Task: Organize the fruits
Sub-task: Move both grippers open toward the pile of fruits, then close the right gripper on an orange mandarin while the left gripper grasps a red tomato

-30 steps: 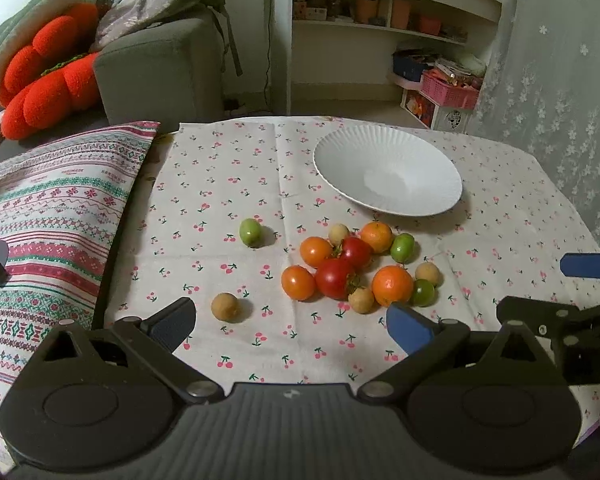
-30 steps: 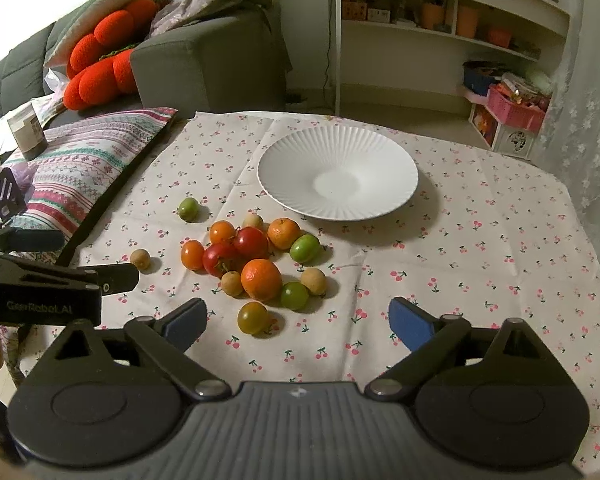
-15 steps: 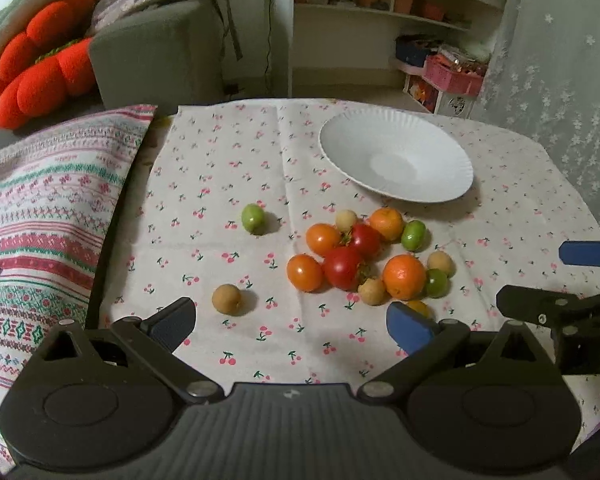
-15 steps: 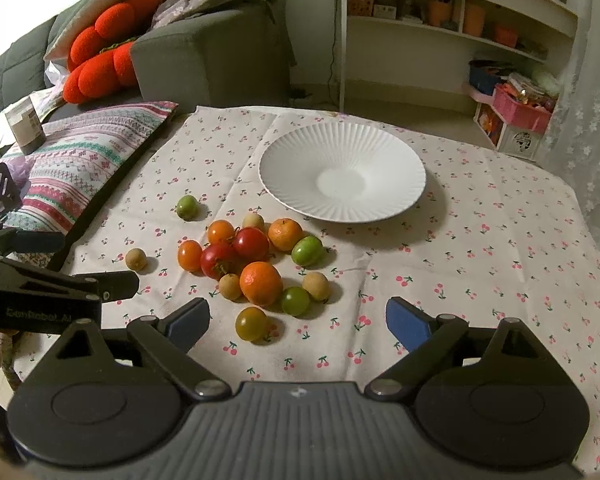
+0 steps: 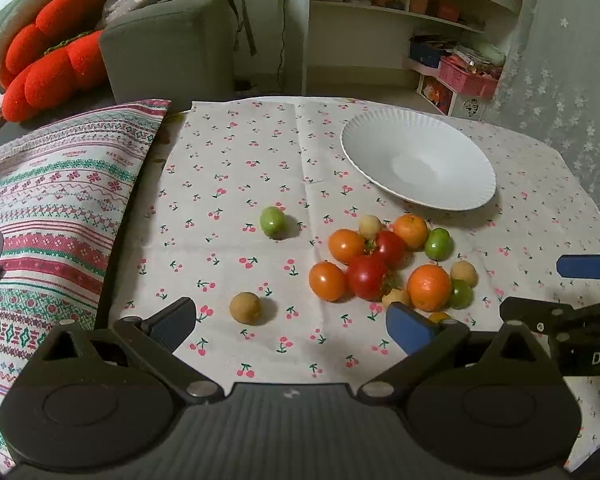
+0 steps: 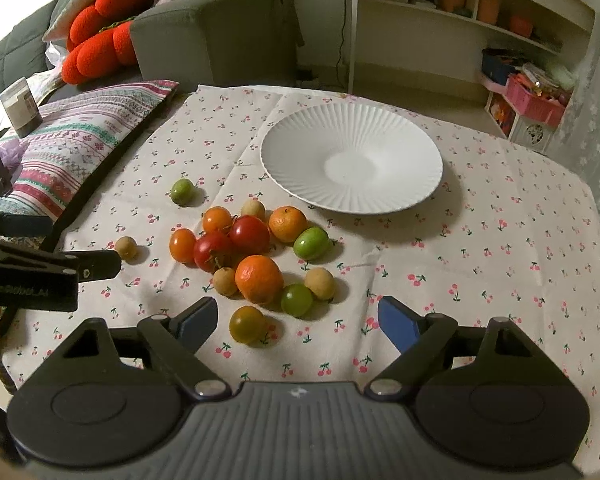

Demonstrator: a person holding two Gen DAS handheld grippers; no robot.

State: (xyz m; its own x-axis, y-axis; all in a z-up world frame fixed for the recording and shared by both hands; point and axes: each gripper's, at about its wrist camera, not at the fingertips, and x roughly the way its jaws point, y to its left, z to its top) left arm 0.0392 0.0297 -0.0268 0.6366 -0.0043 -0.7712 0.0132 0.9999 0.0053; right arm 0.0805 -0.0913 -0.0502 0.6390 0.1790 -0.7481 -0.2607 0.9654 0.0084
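Olive-yellow round tomato (image 6: 247, 324) just ahead of right gripper (image 6: 298, 320), jaws spread wide, empty. Left gripper (image 5: 294, 322) likewise agape. Best straddled squarely, squeezed gently, carried to white ribbed plate (image 6: 352, 196).

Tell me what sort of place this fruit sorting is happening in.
Most likely a home living room. A grey upholstered sofa with a red flower-shaped plush cushion stands behind the table, whose cherry-print tablecloth is domestic, and white open shelves hold household odds and ends.

Both handheld grippers, the left gripper (image 5: 290, 322) and the right gripper (image 6: 296, 318), share black ribbed bodies, silver pivot screws and blue-padded fingers (image 6: 396, 322).
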